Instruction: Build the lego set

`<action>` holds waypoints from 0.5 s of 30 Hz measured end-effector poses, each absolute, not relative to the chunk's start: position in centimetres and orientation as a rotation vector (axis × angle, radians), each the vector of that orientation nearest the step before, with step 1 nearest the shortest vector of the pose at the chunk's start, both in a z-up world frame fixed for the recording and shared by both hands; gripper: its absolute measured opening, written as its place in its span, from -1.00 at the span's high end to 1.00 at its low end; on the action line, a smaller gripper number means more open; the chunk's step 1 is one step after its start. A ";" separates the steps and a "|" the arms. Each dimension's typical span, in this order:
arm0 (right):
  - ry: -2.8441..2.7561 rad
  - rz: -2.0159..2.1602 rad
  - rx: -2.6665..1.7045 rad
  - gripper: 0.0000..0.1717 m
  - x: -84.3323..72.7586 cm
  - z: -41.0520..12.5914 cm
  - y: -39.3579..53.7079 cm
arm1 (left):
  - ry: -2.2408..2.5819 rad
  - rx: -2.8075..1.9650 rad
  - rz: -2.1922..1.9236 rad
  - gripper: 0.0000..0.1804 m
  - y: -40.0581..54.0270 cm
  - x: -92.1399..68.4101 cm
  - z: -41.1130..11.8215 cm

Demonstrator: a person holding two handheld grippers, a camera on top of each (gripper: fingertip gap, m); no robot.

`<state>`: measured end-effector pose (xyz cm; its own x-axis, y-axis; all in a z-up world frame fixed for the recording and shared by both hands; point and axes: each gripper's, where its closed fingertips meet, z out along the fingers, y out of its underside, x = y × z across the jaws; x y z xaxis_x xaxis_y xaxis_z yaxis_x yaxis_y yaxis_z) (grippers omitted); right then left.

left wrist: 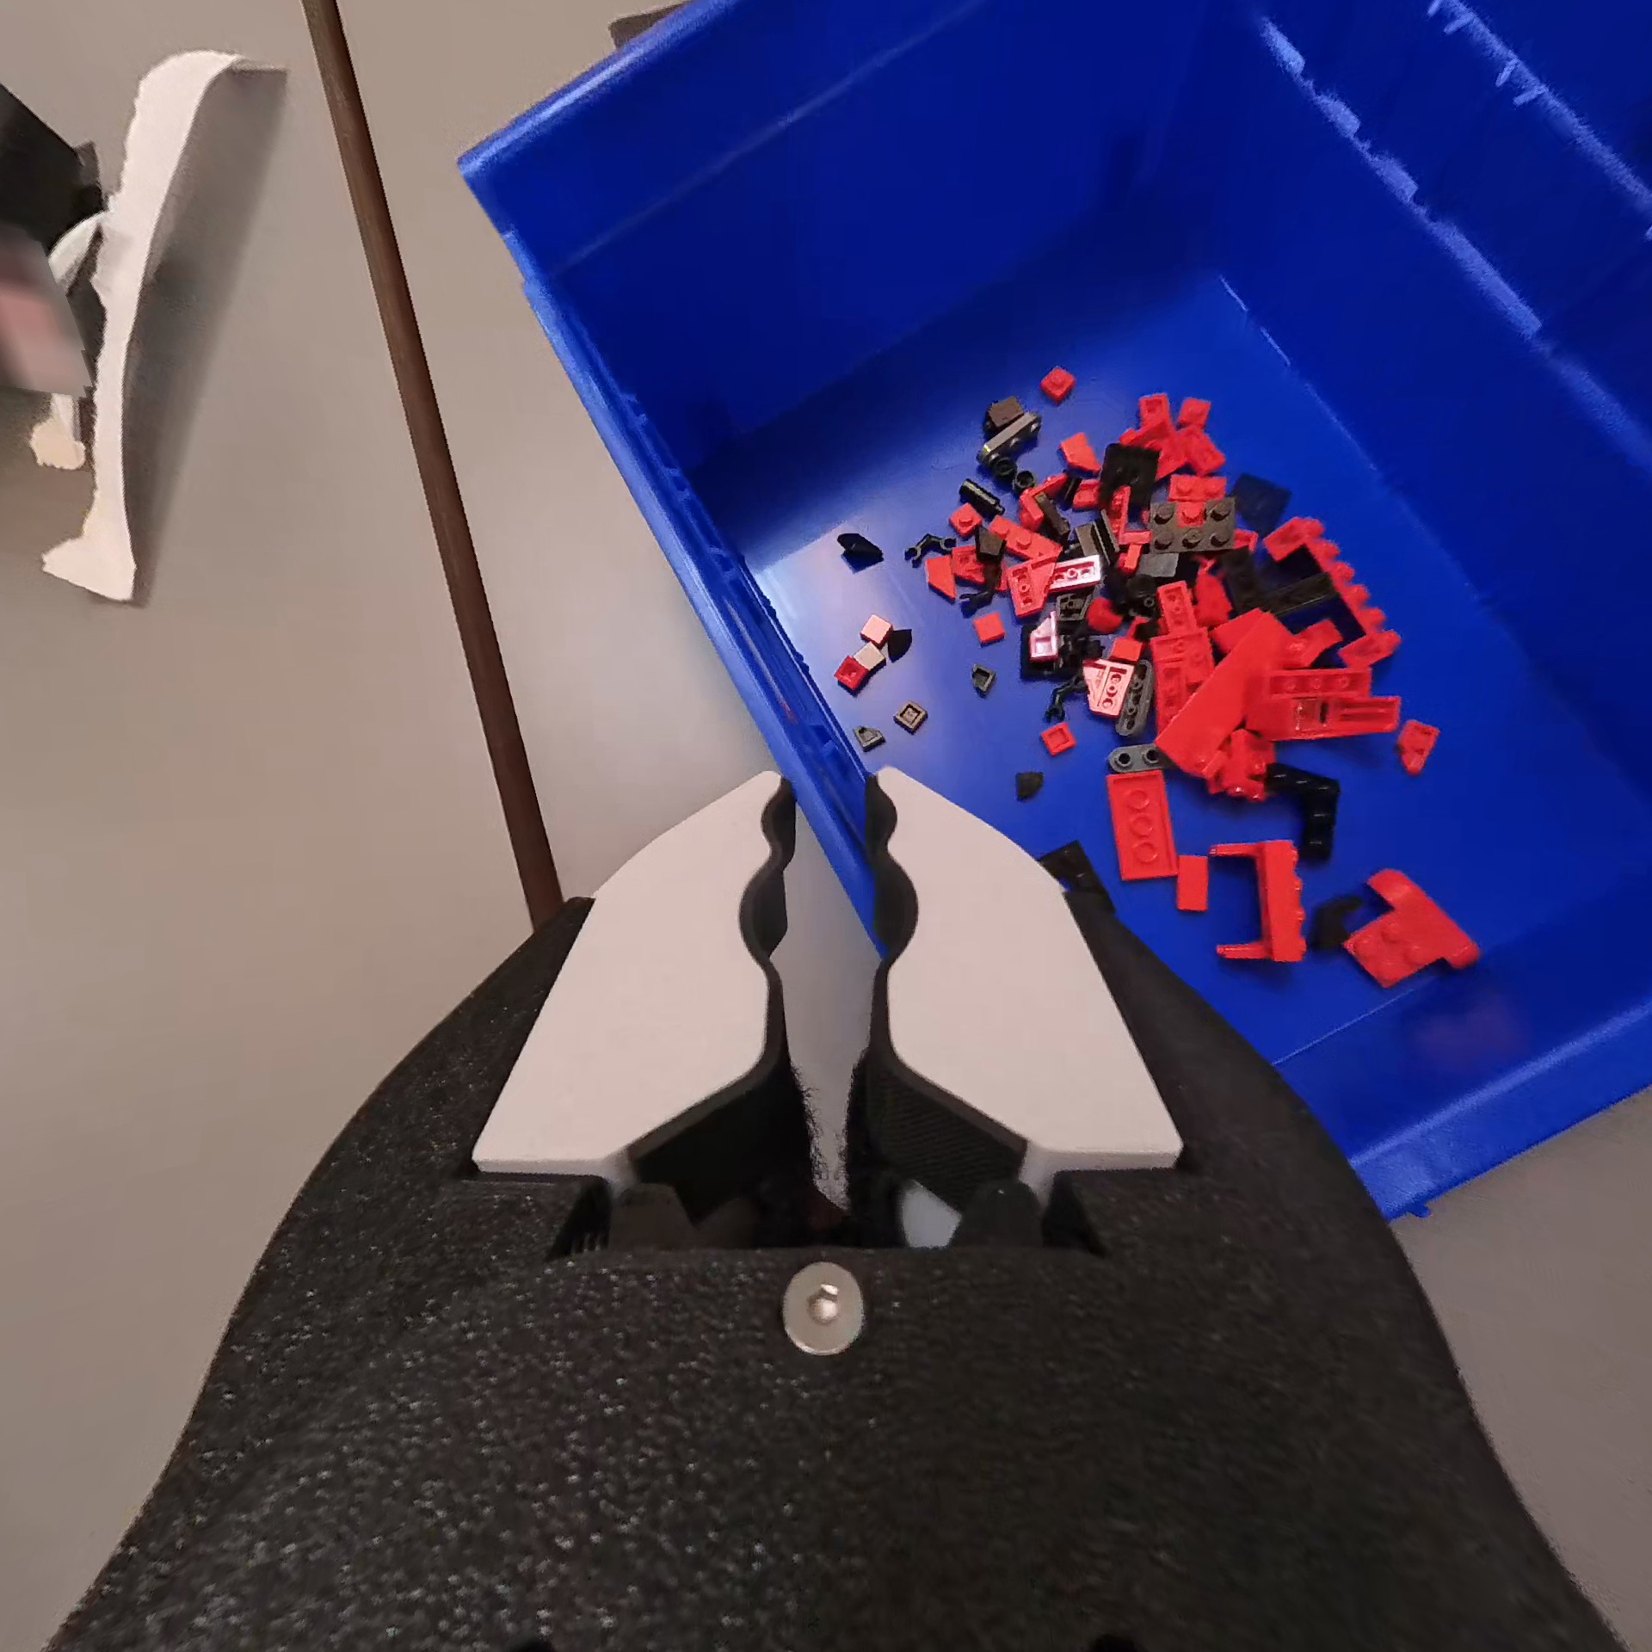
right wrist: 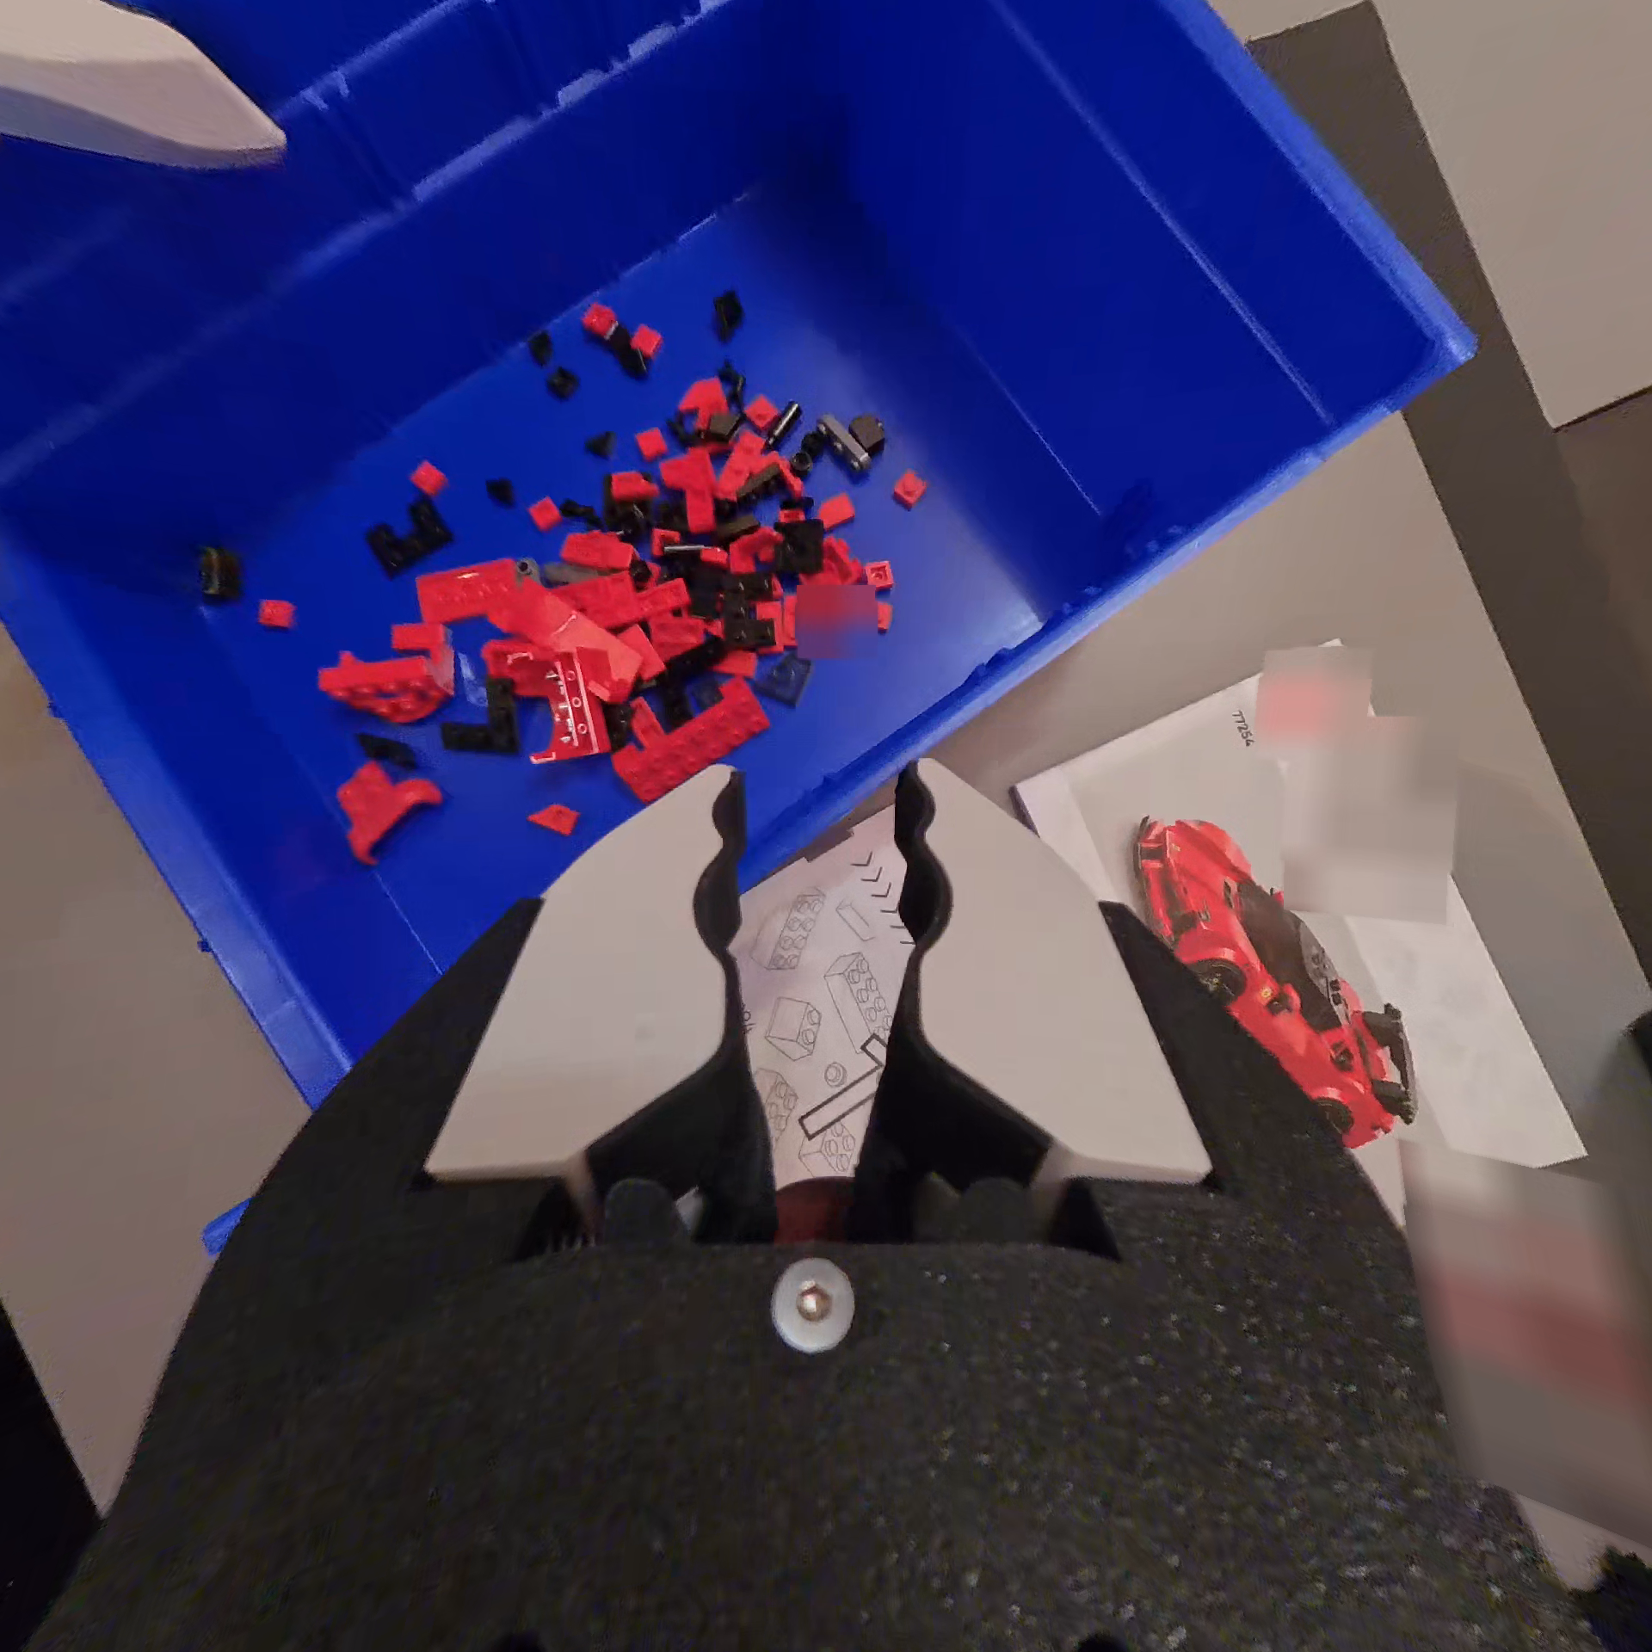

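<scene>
Bin (left wrist: 894, 223), blue, stands on the grey table (left wrist: 268, 894). The left gripper (left wrist: 831, 787) is clenched on its side wall, one pad inside and one outside. The right gripper (right wrist: 818, 787) hangs released over the opposite rim, pads clear of it. Loose red and black bricks (left wrist: 1189, 644) lie heaped on the bin floor. Under the right gripper, a sheet (right wrist: 822, 965) of brick line drawings is partly hidden. Beside it lies a booklet (right wrist: 1162, 778) picturing a red car, with a short printed number.
</scene>
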<state>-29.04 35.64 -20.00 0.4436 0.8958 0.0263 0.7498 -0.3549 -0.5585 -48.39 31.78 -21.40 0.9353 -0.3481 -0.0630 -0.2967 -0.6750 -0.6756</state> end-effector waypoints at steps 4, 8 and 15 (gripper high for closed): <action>-1.373 0.371 -2.178 0.63 -28.5 -20.8 35.8 | 0.454 -2.318 -0.145 0.86 32.3 -48.2 -21.3; -1.360 0.286 -2.123 0.64 -28.4 -21.2 36.5 | 0.476 -2.270 -0.216 0.87 32.9 -48.2 -21.2; -1.304 0.280 -2.132 0.64 -29.0 -21.3 39.4 | 0.532 -2.227 -0.221 0.86 36.5 -49.1 -21.1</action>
<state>-29.02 39.39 -21.33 0.4911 0.8609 0.1331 0.7303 -0.3236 -0.6017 -49.13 36.54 -21.14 0.8956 -0.4446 -0.0176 -0.3016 -0.5774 -0.7587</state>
